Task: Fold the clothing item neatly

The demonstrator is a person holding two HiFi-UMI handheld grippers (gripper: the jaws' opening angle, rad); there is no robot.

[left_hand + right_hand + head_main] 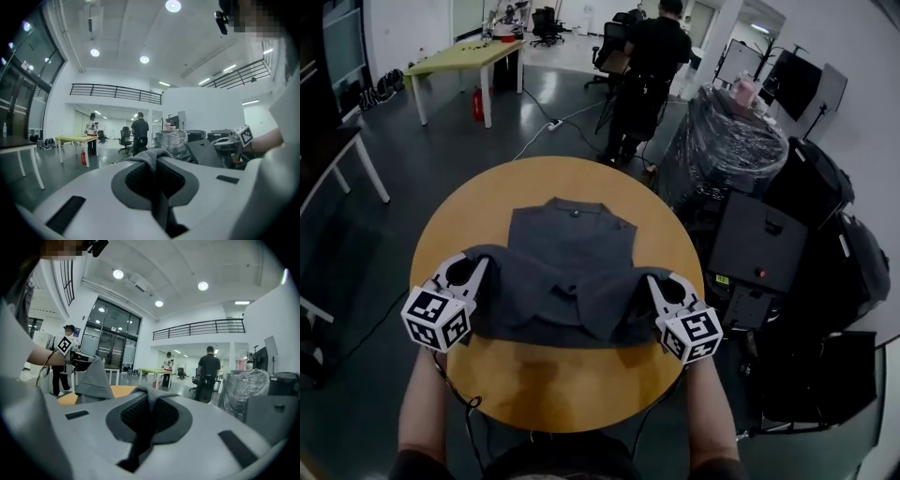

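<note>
**First fold just begun: the shirt's near edge is lifted off the bench**

The grey shirt (pixel 572 244) lies spread at the middle of the round bench (pixel 581 398), with its collar toward the bench's far side. Its near edge is raised above the bench. The left claw (pixel 476 265) is clenched on one corner and the right claw (pixel 654 281) on the other. No fold looks laid yet. The raised edge must go over toward the collar, with further folds likely after.

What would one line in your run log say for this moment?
left gripper: shut on grey shirt | right gripper: shut on grey shirt | far part: lying on round table
</note>
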